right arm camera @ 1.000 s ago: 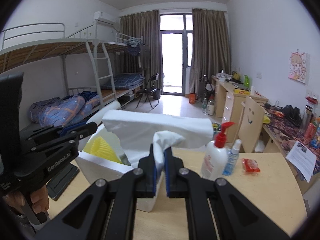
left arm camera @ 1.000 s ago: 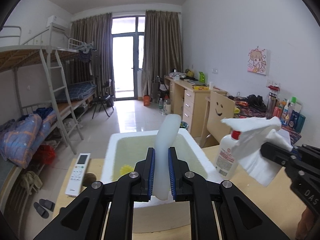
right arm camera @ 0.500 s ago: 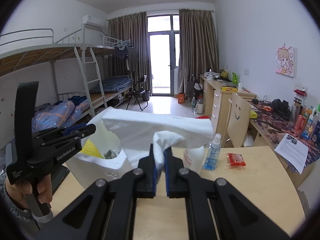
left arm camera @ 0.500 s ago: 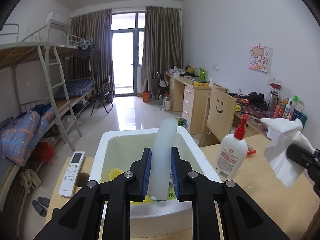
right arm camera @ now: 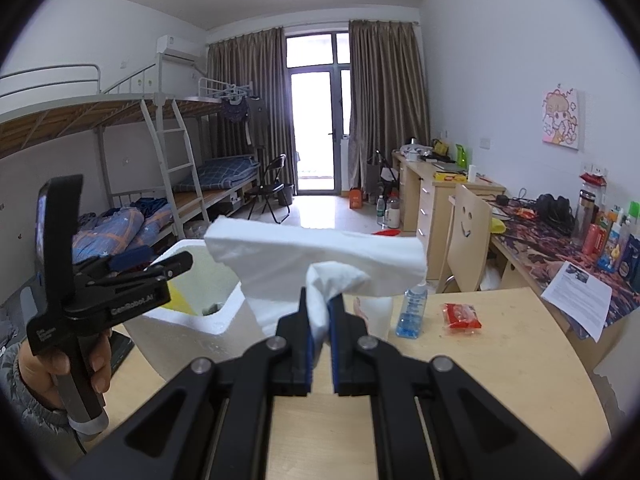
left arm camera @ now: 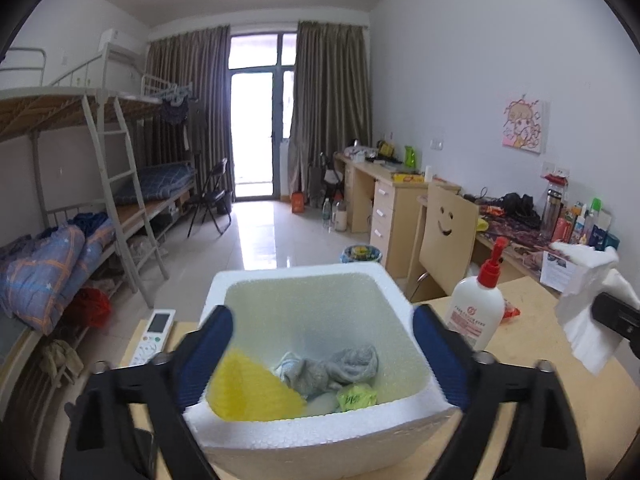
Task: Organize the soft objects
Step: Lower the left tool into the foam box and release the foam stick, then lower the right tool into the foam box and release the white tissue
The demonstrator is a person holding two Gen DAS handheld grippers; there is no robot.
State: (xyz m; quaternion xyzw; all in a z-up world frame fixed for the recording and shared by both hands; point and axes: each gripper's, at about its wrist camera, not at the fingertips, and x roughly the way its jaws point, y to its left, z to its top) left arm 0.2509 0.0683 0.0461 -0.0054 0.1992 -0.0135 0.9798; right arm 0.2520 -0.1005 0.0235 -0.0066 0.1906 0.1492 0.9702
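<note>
A white foam box stands on the wooden table, right below my left gripper. The left jaws are opening wide, with nothing between them. Inside the box lie a yellow mesh piece, a crumpled grey cloth and a small yellow-green wad. My right gripper is shut on a white tissue, held in the air to the right of the box. That tissue also shows at the right edge of the left wrist view. A hand holds the left gripper over the box.
A white pump bottle with a red top stands right of the box. A small blue bottle and a red packet lie beyond it. A remote control lies left of the box. A smiley-face chair stands behind the table.
The left jaws have sprung apart and the white foam roll they held is gone from between them. The right gripper with its tissue has drifted right, away from the box.
</note>
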